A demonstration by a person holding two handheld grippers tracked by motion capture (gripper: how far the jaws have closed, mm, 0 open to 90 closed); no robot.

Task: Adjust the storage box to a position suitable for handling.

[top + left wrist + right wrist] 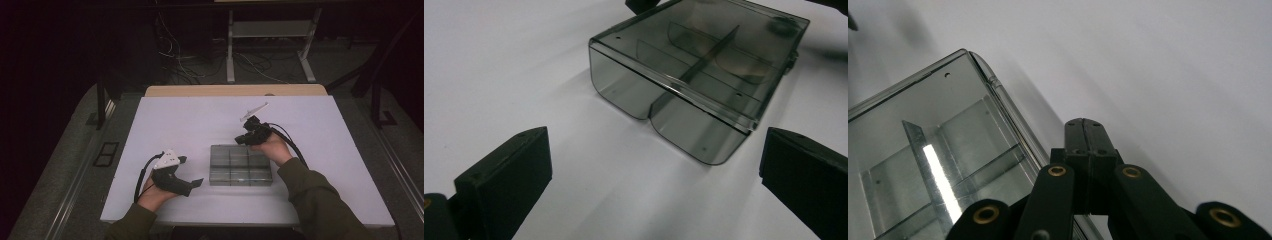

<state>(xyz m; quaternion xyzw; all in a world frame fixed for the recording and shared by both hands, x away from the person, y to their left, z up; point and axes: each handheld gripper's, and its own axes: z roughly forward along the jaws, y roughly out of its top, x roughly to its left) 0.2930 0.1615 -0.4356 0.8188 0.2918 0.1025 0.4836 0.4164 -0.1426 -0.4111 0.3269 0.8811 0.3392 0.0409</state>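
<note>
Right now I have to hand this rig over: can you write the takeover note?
Left hand-held gripper: open, empty, at the left of the clear compartment box, jaws facing it.
Right hand-held gripper: shut, empty, tip at the box's far right corner.
Box: middle of the white table, lid closed, compartments look empty.
Done: nothing visible.
Left: probably opening the lid; steady the box first.
</note>
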